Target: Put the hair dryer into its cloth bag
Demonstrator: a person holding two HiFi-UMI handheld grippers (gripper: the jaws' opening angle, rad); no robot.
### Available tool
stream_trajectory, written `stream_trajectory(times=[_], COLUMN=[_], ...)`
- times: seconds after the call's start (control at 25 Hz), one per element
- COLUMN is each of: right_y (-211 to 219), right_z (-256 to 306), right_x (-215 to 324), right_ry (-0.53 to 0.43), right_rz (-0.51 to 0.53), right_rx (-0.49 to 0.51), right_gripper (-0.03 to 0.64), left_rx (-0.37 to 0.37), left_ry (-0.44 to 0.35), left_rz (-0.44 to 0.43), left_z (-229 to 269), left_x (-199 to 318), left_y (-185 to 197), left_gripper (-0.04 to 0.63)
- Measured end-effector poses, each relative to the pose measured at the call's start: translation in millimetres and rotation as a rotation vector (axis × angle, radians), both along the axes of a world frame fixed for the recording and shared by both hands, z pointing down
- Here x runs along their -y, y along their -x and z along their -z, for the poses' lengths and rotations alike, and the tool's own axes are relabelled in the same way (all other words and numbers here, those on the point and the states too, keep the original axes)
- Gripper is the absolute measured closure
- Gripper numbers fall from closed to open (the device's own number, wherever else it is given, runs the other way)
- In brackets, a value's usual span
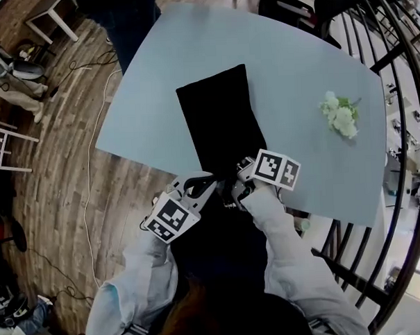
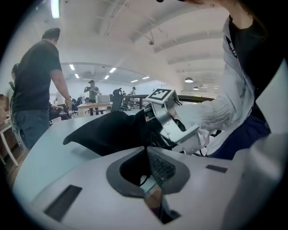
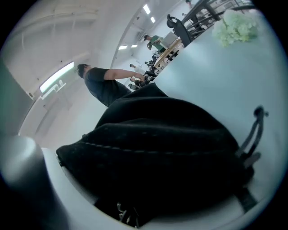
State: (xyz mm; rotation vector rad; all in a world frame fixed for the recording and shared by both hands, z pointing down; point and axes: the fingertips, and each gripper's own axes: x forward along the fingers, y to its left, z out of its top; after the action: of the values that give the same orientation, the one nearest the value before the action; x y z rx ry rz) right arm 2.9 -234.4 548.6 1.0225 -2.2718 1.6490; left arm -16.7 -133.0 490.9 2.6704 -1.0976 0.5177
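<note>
The black cloth bag (image 1: 222,118) lies flat-ish and lengthwise on the pale blue worktop (image 1: 296,69), its mouth end towards the person at the near edge, and both tools are working at that mouth. The left gripper (image 1: 205,186) has its jaws pinched together on the hem of the bag; in its own view the dark fabric runs straight into the closed gap against the ribbed pad. The right gripper (image 1: 240,188) sits just beside it on the other side of the opening. Its own view is filled with bunched black cloth held between its jaws, so it reads as clamped on the bag too. No hair dryer shows in any view: not on the worktop, not in either set of jaws. The bag swells somewhat near the mouth in the right gripper view, so the dryer may already be inside, but the fabric hides this and I cannot tell. If it is in, what remains is probably only closing the mouth with the drawstring (image 3: 255,128) that loops out at the bag's side; if it is not, the main step is not yet done. By count: one cloth bag, two grippers, one visible drawstring loop, one small bunch of white flowers (image 1: 341,116) well apart from the bag, and no hair dryer in view.
</note>
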Motion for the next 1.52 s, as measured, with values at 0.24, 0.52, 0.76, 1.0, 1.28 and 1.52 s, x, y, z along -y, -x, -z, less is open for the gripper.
stream_trajectory(times=[0.24,0.52,0.76,1.0,1.28,1.52], right_y=[-7,-15,-3,17,20,1], right_z=[-3,-6,-14,-27,-15,16], right_x=[13,35,62,68,60,46], right_ry=[0.083,0.066,-0.019,-0.033,-0.086,-0.167], right_rz=[-0.138,-0.308,-0.293,-0.175,-0.102,-0.122], right_rx=[0.102,0.118,-0.037,-0.152,-0.16,-0.1], right_gripper=[0.289,0.291,0.29,0.281,0.212,0.193], left_rx=[-0.043,-0.13,-0.108,-0.071,-0.049,-0.05], left_ry=[0.062,0.107,0.107,0.108,0.104,0.085], left_rz=[0.031,0.047,0.049,0.068,0.07,0.05], left_z=[-8,-4,-7,-18,-27,-24], left_x=[-15,-26,-17,-12,-15,-14], left_y=[2,-11,-6,1,4,1], left_gripper=[0.566,0.571,0.571,0.571,0.569,0.569])
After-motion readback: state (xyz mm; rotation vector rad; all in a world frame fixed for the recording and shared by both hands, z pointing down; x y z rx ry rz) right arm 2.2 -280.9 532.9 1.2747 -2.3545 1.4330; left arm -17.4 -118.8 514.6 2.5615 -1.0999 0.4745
